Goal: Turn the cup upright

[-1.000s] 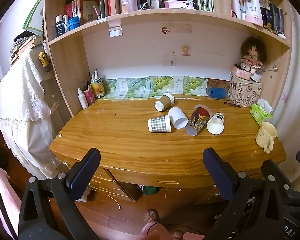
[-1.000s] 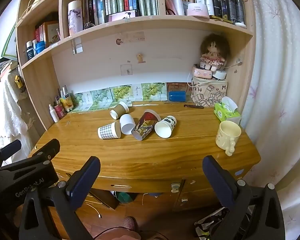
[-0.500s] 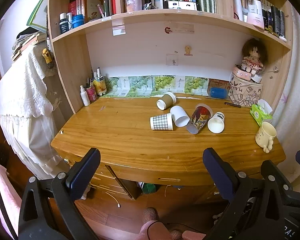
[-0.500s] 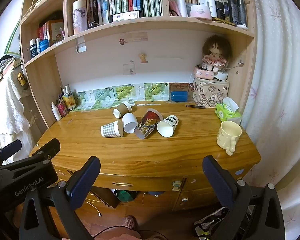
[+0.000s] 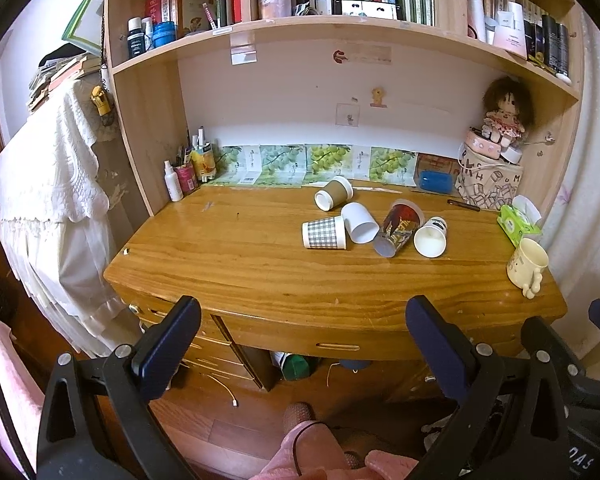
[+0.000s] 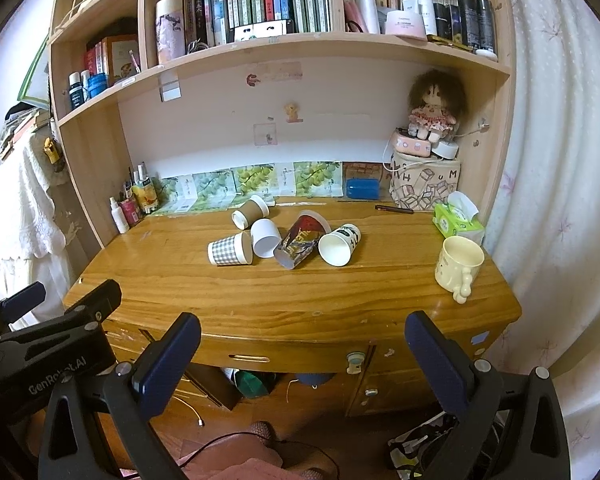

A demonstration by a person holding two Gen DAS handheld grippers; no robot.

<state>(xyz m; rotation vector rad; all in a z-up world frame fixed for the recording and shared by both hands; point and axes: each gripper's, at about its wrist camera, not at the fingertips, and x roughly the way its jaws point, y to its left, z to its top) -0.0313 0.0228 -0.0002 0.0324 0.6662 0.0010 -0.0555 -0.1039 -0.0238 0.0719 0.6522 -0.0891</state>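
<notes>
Several paper cups lie on their sides in a cluster on the wooden desk: a checkered cup, a plain white cup, a brown cup, a red-patterned cup and a white cup with dark print. My left gripper is open and empty, in front of the desk's front edge, well short of the cups. My right gripper is open and empty too, also short of the desk.
A cream mug stands upright at the desk's right, with a green tissue pack behind it. Bottles stand at the back left. A patterned bag with a doll sits back right. Bookshelves hang above.
Both views have shifted slightly; the desk and cups sit a little higher and nearer in frame. Both grippers stay open. The cups have not moved.
</notes>
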